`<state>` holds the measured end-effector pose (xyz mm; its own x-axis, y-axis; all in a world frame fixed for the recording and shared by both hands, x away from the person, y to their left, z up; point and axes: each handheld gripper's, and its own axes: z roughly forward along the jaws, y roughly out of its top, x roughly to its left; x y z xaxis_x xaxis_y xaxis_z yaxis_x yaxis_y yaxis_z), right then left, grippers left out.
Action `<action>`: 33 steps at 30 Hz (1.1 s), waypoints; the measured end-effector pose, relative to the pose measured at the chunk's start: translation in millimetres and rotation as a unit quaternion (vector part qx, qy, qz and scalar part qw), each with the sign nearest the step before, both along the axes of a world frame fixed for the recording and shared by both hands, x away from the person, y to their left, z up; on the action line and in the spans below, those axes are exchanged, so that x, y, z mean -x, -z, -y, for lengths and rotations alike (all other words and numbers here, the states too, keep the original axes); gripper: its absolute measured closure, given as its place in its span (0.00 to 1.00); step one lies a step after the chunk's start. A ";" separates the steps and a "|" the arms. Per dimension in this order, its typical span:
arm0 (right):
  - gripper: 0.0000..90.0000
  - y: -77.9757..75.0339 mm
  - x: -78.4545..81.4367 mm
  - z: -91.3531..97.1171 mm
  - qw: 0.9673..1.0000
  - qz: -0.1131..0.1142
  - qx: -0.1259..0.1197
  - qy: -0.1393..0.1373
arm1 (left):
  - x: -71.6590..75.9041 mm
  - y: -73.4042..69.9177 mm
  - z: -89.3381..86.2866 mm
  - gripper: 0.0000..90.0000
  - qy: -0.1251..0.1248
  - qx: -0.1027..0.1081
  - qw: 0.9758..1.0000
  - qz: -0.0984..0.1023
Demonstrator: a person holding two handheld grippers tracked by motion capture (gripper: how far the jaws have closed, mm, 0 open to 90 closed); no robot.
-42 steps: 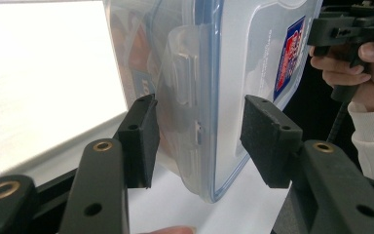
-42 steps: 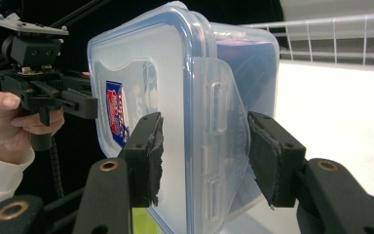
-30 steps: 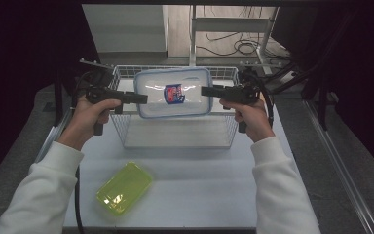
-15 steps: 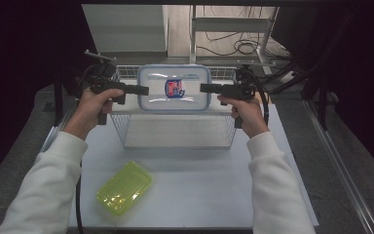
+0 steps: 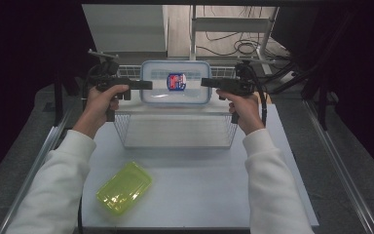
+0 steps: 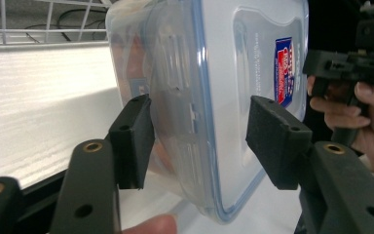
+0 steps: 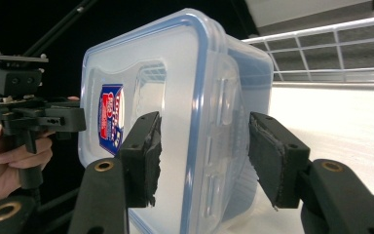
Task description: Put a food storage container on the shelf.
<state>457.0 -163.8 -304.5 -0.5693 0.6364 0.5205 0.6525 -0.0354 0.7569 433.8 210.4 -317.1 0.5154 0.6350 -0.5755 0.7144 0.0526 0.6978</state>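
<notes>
- A clear lidded container (image 5: 176,82) sits at 12 o'clock on the far rim of the wire basket (image 5: 175,129).
- Left gripper (image 5: 146,85) and right gripper (image 5: 207,83) flank its ends; both sets of jaws have just been opening, pads off its walls.
- Risk: released on the rim, it may tip or slide off.

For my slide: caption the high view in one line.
Both grippers, left gripper and right gripper, flank a clear lidded container over a wire basket.

High view looked forward and down over the table (image 5: 190,195). Both gripper views sat close, facing each other, sharing the clear container (image 5: 175,83) (image 6: 214,97) (image 7: 175,122).
</notes>
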 end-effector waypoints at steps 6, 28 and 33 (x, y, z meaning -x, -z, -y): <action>0.51 2.6 -0.7 -0.8 0.999 -0.011 0.015 0.031 | -9.1 9.2 8.0 0.22 0.019 -0.001 0.999 -0.036; 0.68 10.7 40.2 16.6 0.995 0.063 0.079 -0.024 | 60.1 -5.1 -2.5 0.48 -0.026 -0.074 0.994 0.071; 0.66 17.3 46.9 17.6 0.995 0.060 0.077 -0.035 | 71.8 6.2 6.2 0.89 0.028 -0.065 0.995 0.072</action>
<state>410.2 -181.4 -321.8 -0.6677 0.6595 0.3453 0.5537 0.1301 0.8225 362.0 204.2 -323.4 0.6236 0.6673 -0.4072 0.6055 -0.0829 0.7915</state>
